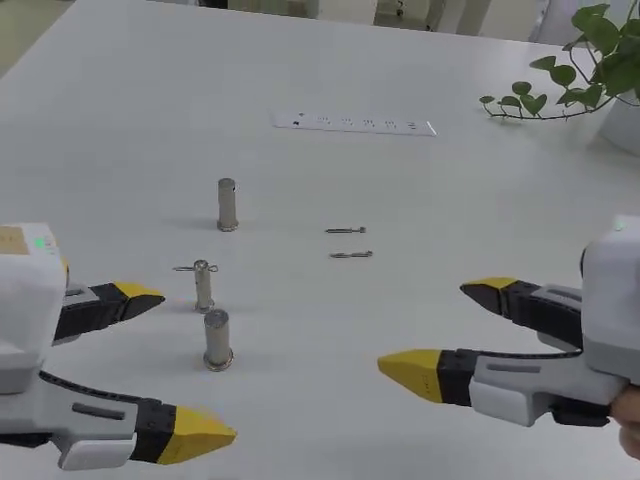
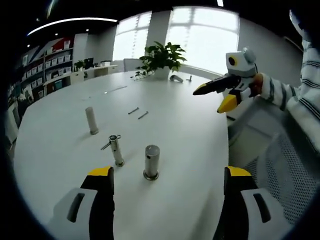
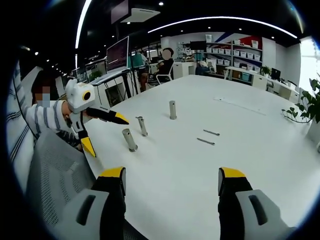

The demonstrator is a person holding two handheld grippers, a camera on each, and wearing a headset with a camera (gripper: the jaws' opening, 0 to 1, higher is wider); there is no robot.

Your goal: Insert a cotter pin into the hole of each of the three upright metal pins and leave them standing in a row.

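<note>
Three metal pins stood upright in a row on the white surface (image 1: 430, 190): the far pin (image 1: 227, 204) and near pin (image 1: 217, 339) bare, the middle pin (image 1: 204, 287) with a cotter pin (image 1: 188, 268) through its hole. Two spare cotter pins (image 1: 346, 230) (image 1: 351, 254) lay side by side to their right. The left tongs (image 1: 200, 366) and right tongs (image 1: 421, 327) hung wide open and empty.

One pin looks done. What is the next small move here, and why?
Probably reach the open right hand-held gripper to the nearer thin loose metal cotter pin. It holds nothing, and only the middle upright grey metal pin carries a cotter pin so far.
</note>
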